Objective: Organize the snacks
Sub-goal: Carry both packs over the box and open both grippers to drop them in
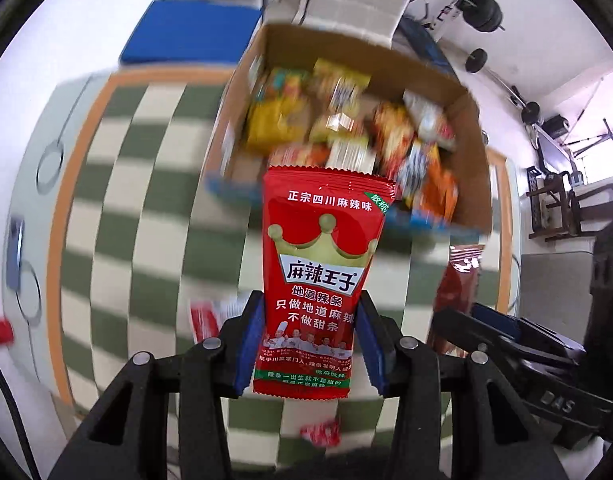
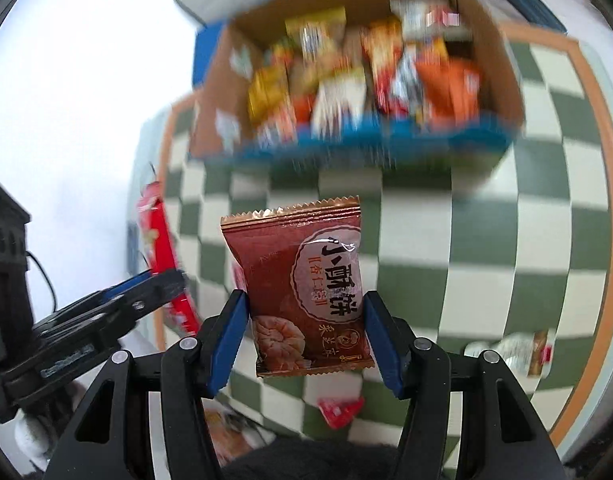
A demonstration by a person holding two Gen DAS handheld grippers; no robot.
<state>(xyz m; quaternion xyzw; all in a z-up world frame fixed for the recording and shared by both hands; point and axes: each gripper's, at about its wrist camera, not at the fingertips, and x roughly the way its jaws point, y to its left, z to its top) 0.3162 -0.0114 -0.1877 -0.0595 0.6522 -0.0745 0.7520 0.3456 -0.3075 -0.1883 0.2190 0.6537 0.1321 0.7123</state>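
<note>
Left wrist view: both grippers hold snacks w/ box ahead
Brown cardboard box (image 1: 462, 184) of mixed packets on green-white checked cloth (image 1: 146, 216); left gripper (image 1: 310, 344) jaws clamp red spicy-strip pouch (image 1: 320, 280); right gripper (image 2: 306, 340) jaws clamp brown pastry packet (image 2: 302, 292)

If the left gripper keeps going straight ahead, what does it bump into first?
Most likely the cardboard box: the left gripper, holding a red packet, points at its blue-edged near wall. Depth is unclear, so it may pass just above the rim onto the snacks inside.
</note>
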